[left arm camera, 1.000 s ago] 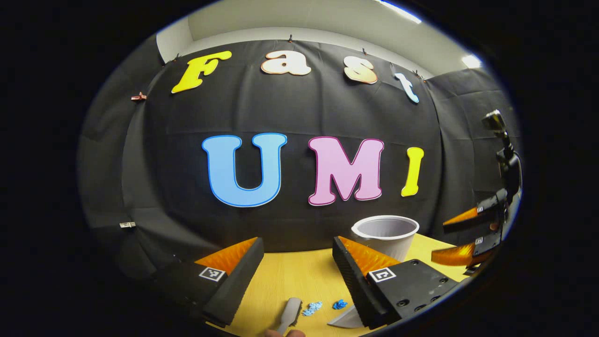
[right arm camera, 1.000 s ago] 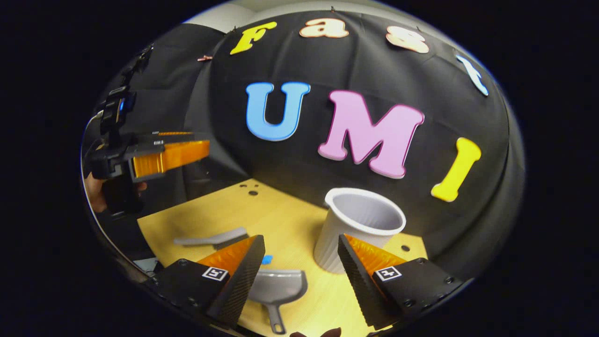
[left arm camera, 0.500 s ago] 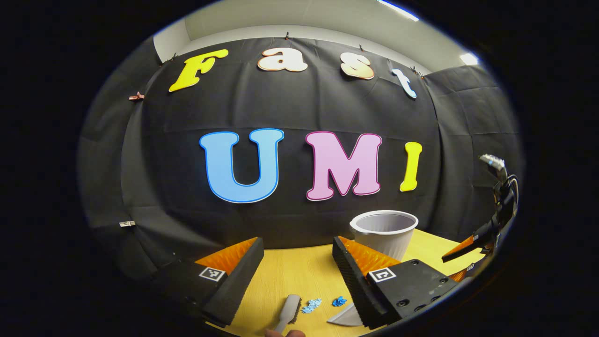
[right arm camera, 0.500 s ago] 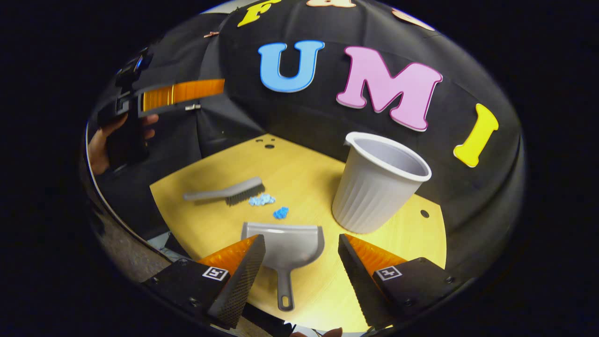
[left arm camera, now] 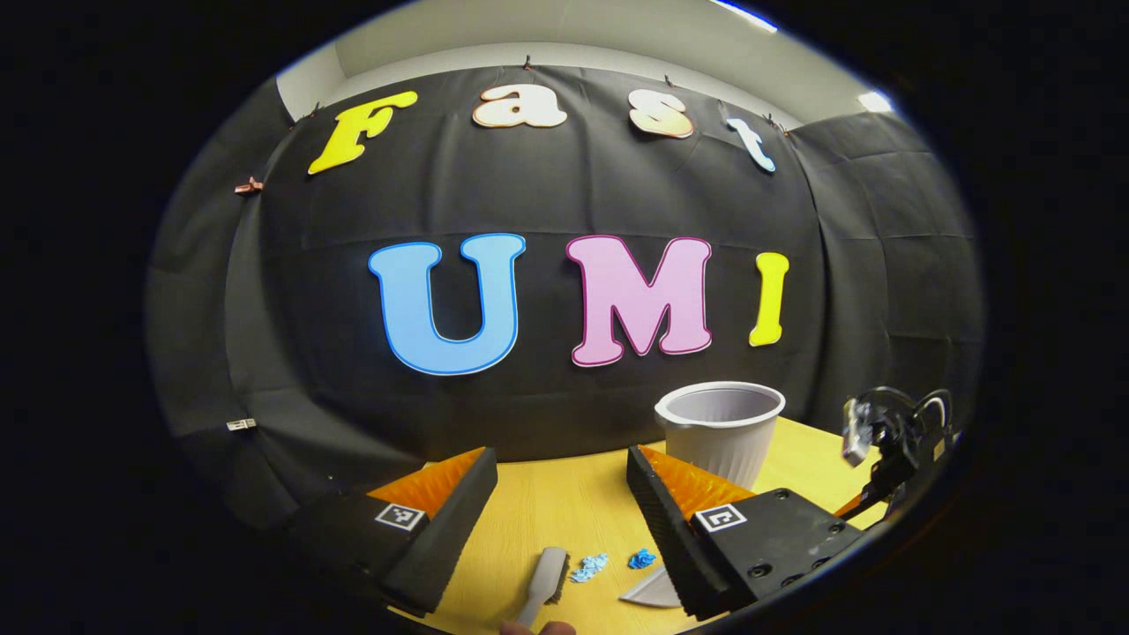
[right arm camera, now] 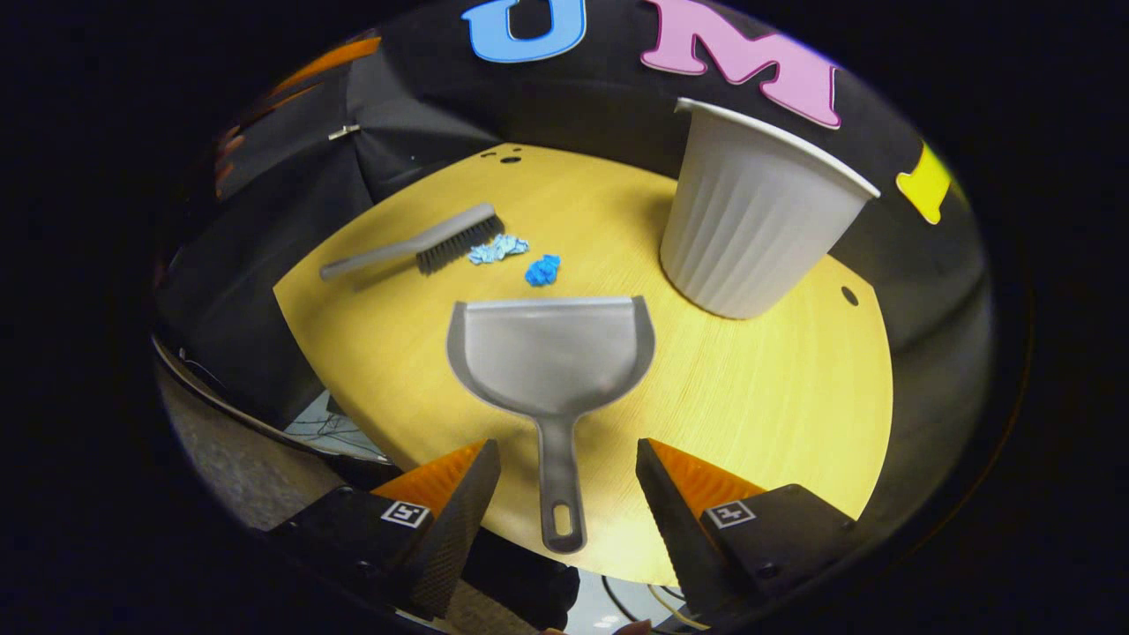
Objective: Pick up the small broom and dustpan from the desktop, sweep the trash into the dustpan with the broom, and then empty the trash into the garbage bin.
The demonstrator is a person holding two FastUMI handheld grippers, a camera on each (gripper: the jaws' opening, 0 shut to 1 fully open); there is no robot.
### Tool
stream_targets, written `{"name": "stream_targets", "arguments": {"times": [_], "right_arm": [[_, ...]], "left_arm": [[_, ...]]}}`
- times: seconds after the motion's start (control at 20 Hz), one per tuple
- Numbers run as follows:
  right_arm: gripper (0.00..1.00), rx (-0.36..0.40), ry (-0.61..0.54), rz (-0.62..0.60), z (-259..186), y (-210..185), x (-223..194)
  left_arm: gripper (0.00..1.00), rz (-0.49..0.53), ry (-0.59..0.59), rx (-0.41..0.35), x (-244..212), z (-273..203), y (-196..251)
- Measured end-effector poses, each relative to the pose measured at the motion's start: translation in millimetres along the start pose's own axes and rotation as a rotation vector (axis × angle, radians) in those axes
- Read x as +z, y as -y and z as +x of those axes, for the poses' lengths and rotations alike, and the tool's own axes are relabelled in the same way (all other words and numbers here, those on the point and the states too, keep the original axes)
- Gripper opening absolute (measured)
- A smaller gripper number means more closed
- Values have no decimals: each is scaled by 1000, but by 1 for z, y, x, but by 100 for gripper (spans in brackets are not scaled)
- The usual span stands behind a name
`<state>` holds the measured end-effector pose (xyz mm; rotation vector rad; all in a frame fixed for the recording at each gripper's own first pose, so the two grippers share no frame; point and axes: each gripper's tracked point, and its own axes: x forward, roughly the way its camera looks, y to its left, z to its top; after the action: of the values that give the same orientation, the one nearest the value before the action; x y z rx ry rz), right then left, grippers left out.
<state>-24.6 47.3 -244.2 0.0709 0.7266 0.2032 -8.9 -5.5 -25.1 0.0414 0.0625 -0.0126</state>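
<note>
A grey dustpan (right arm camera: 551, 353) lies flat on the yellow desktop (right arm camera: 776, 397), its handle pointing at me. My right gripper (right arm camera: 566, 450) is open, hovering over the near edge with the handle end between its fingers, not touching. The grey broom (right arm camera: 423, 247) lies at the far left, bristles next to two blue paper scraps (right arm camera: 498, 250) (right arm camera: 542, 270). In the left gripper view my left gripper (left arm camera: 560, 459) is open and holds nothing, above the broom (left arm camera: 545, 586), the scraps (left arm camera: 588, 567) and a corner of the dustpan (left arm camera: 648, 593). The right gripper (left arm camera: 886, 450) shows at the far right.
A white ribbed garbage bin (right arm camera: 758, 220) (left arm camera: 719, 428) stands upright at the back right of the desktop, just beyond the dustpan. Black cloth walls close the booth behind and at the sides. Cables and floor show below the desk's near edge (right arm camera: 335, 432).
My right gripper has tipped downward and come in over the dustpan handle, which now lies between its fingers. In the left gripper view it has sunk lower. The left gripper hardly moved.
</note>
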Motion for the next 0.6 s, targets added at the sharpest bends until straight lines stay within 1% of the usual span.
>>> {"name": "stream_targets", "arguments": {"times": [0.3, 0.6], "right_arm": [[96, 14, -95, -28, 46, -2, -17], [96, 29, -177, -27, 78, -6, -27]], "left_arm": [[96, -4, -19, 24, -7, -1, -7], [96, -13, -38, 54, -16, -2, -17]]}}
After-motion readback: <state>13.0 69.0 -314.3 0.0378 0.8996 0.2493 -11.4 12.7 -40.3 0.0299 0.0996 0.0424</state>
